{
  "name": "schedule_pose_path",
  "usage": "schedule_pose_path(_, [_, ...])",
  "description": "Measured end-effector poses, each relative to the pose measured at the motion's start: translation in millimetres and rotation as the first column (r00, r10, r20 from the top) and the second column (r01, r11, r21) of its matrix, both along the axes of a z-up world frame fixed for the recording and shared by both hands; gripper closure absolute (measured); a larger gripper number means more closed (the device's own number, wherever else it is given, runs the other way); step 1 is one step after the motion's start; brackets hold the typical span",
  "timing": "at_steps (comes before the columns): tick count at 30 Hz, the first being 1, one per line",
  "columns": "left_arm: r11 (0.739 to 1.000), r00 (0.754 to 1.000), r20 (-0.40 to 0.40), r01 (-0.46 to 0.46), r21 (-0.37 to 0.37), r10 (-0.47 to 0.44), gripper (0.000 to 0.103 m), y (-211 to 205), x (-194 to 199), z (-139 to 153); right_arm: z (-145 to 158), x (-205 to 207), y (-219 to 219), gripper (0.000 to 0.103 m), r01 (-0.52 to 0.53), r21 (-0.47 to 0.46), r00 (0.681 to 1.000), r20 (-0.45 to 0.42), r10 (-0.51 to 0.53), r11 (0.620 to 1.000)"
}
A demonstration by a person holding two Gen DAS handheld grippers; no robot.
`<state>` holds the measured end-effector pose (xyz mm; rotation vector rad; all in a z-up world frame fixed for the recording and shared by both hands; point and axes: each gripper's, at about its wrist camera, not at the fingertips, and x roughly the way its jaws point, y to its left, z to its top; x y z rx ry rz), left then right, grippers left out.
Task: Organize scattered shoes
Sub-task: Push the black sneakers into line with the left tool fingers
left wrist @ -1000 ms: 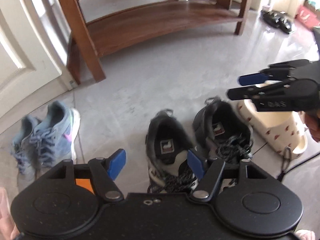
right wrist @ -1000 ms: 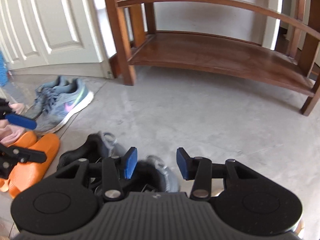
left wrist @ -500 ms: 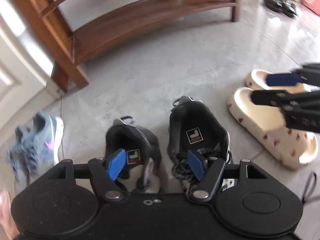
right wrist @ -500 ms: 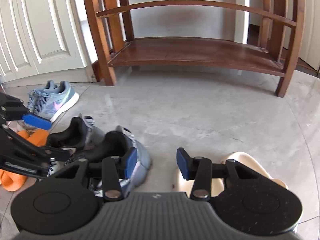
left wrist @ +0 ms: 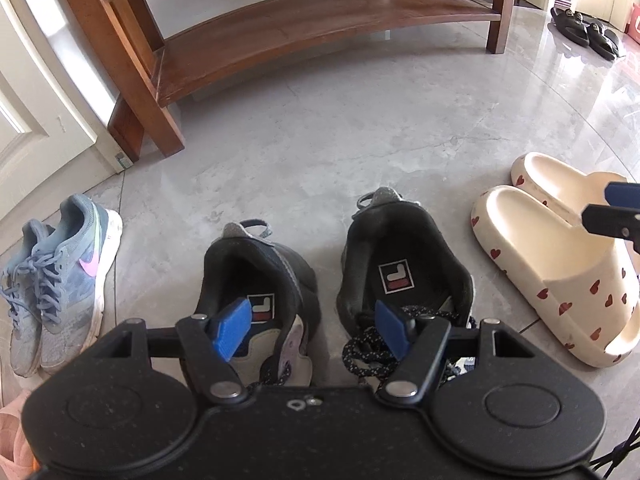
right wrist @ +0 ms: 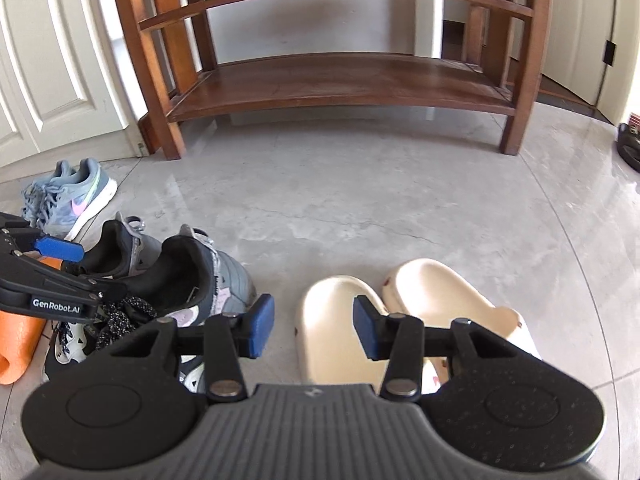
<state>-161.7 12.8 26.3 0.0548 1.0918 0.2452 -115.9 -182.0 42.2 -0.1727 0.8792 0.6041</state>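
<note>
Two pairs sat right under the tools: the black lace-up sneakers with red-and-white insole logos (left wrist: 320, 280) below the left gripper (left wrist: 312, 330), and the cream foam slides with small red hearts (left wrist: 552, 256) below the right gripper (right wrist: 314, 330), all on the grey polished floor (left wrist: 340, 152) w/ the dark wooden shoe rack (right wrist: 340, 80) well beyond. Best bet for this step, imo: bring each tool down over an adjoining pair of walls, i.e. the sneakers' inner collars and the slides' touching inner edges, so each pair lifts as one; pinch firmly, since foam and padded collar give, and keep laces out of the pads. Left gripper was released, pads apart w/ nothing between them, one pad over each sneaker's opening, not touching. Right gripper was also released, a bit narrower, hovering over the near slide's heel, holding nothing. Light-blue running shoes w/ pink swoosh (left wrist: 60, 280) lay apart by the white door (left wrist: 24, 120); orange foam clogs (right wrist: 16, 344) were at the right-wrist view's left edge.
</note>
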Motion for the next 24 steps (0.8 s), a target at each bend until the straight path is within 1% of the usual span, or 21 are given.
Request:
schedule_pose_path(3, [1.0, 1.0, 0.005, 0.011, -0.008, -0.011, 0.035, -2.6, 2.2, -1.0, -1.4, -2.0, -9.6, 0.055, 0.03, -0.016, 1.0, 0.003, -0.03, 0.999])
schedule_pose_path(6, [0.999, 1.0, 0.003, 0.018, -0.037, -0.017, 0.035, -4.4, 4.8, -3.2, -3.9, -3.4, -24.9, 0.055, 0.079, -0.024, 0.997, -0.005, -0.079, 0.997])
schedule_pose_path(8, [0.998, 1.0, 0.002, 0.019, -0.062, -0.019, 0.034, -5.0, 5.5, -6.1, -5.9, -5.0, -34.5, 0.047, 0.111, -0.029, 0.994, -0.008, -0.111, 0.993])
schedule_pose_path(9, [0.997, 1.0, 0.002, 0.02, -0.072, -0.02, 0.034, -5.6, 5.5, -8.1, -7.0, -6.0, -38.5, 0.045, 0.125, -0.033, 0.992, -0.007, -0.125, 0.992])
schedule_pose_path(12, [0.995, 1.0, 0.009, 0.03, -0.093, -0.029, 0.034, -7.9, 5.3, -12.4, -16.2, -11.7, -60.8, 0.044, 0.187, -0.063, 0.982, -0.015, -0.188, 0.98])
schedule_pose_path(14, [0.994, 0.999, 0.013, 0.035, -0.1, -0.034, 0.034, -8.8, 5.8, -14.1, -23.8, -14.7, -72.8, 0.044, 0.208, -0.084, 0.977, -0.028, -0.211, 0.975])
schedule_pose_path(18, [0.994, 0.999, 0.021, 0.037, -0.107, -0.035, 0.034, -9.4, 8.2, -15.4, -31.1, -15.8, -83.3, 0.045, 0.201, -0.125, 0.978, -0.031, -0.206, 0.972])
schedule_pose_path(21, [0.994, 0.998, 0.033, 0.049, -0.098, -0.046, 0.034, -11.8, 7.5, -14.6, -30.8, -12.0, -87.2, 0.045, 0.154, -0.159, 0.988, 0.006, -0.155, 0.975])
schedule_pose_path(24, [0.992, 0.995, 0.071, 0.074, -0.104, -0.067, 0.034, -15.4, 2.4, -11.4, -34.0, -8.8, -105.1, 0.045, 0.167, -0.158, 0.985, -0.004, -0.17, 0.973])
